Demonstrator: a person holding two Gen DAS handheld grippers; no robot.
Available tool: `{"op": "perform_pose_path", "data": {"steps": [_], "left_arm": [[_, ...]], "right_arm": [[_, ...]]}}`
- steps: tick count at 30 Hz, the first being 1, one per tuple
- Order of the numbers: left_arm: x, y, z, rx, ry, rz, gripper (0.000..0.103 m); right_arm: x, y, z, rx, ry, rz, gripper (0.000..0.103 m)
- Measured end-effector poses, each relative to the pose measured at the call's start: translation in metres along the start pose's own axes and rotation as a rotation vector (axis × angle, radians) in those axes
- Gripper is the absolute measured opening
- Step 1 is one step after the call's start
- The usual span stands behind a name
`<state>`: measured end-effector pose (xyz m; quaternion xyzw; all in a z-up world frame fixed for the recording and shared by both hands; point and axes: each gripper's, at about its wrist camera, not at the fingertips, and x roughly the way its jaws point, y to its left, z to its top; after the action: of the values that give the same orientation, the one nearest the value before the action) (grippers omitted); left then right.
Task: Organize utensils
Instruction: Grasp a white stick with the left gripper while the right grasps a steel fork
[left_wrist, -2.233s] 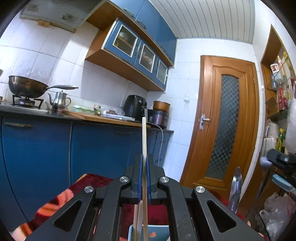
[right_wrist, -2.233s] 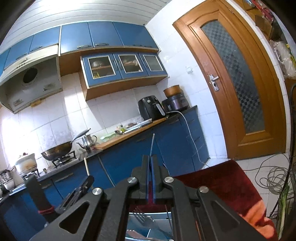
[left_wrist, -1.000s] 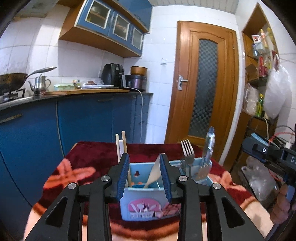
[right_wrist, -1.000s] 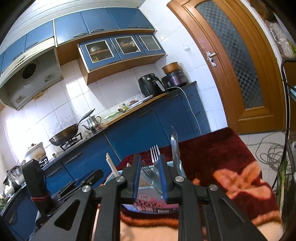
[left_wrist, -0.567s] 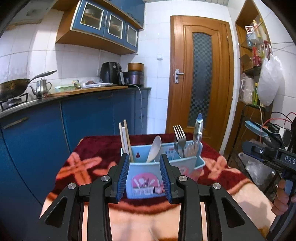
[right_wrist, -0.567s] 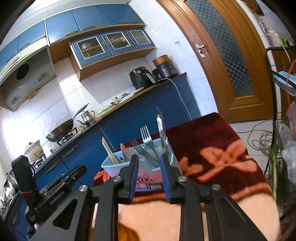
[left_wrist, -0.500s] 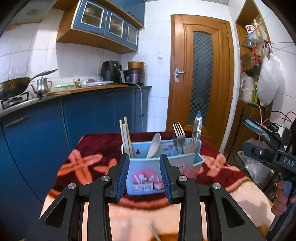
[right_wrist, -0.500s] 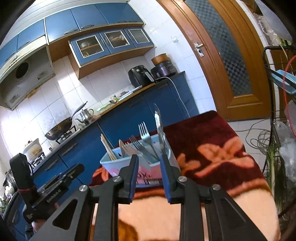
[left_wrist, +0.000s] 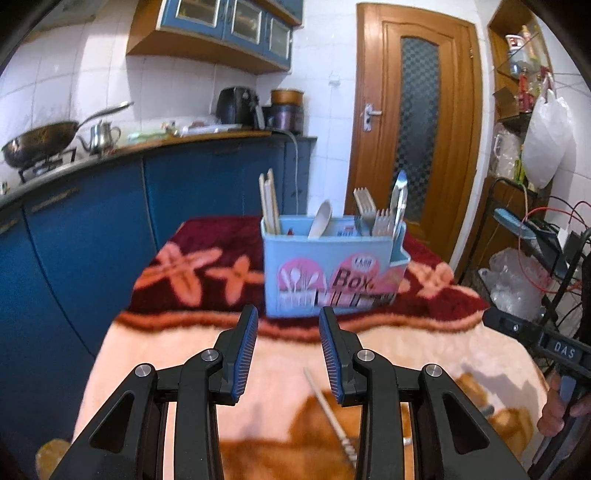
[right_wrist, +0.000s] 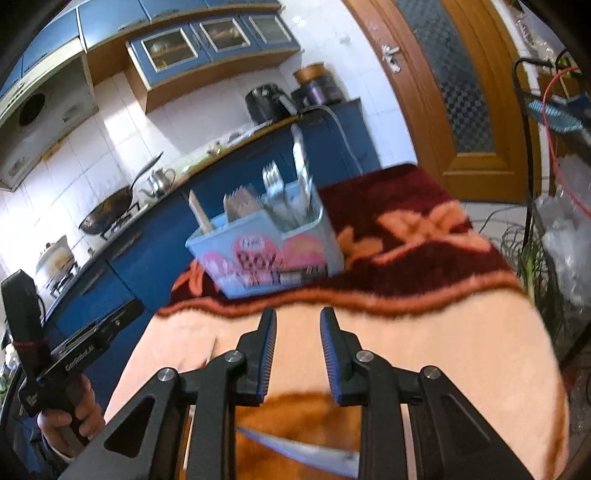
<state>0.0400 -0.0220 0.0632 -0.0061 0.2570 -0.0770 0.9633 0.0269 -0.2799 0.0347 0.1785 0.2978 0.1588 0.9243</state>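
A light blue utensil box (left_wrist: 332, 269) (right_wrist: 273, 254) stands on the dark red part of a flowered blanket (left_wrist: 207, 273). In it stand chopsticks (left_wrist: 269, 203), a pale spoon (left_wrist: 320, 219), forks (left_wrist: 369, 210) and a knife (left_wrist: 399, 197). My left gripper (left_wrist: 286, 314) is open and empty, a short way in front of the box. My right gripper (right_wrist: 297, 314) is open and empty too, equally short of the box. A loose chopstick (left_wrist: 328, 410) lies on the peach part of the blanket below the left gripper. A loose knife (right_wrist: 303, 454) lies under the right gripper.
Blue kitchen cabinets (left_wrist: 92, 221) run along the left behind the table, with a wok (left_wrist: 40, 142) and kettle on the counter. A wooden door (left_wrist: 417, 122) stands behind. A wire rack (left_wrist: 535, 229) with bags and cables is at the right. A hand (right_wrist: 70, 417) holds the left gripper's handle.
Both grippers have pulled back from the box and tipped downward, so the box looks smaller and farther. The loose chopstick and the loose knife have come into view below them.
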Motion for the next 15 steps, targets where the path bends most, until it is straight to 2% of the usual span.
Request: {"op": "perform_pose_path", "data": {"steps": [9,15], "left_arm": [[-0.004,0.027,-0.028,-0.07,0.084,0.049,0.035],[-0.014,0.047,-0.04,-0.106,0.094,0.079,0.035]], "right_arm": [[0.009,0.017,-0.033,-0.062,0.098,-0.017,0.033],[0.016,0.038,-0.05,-0.111,0.161,0.025,0.045]]}}
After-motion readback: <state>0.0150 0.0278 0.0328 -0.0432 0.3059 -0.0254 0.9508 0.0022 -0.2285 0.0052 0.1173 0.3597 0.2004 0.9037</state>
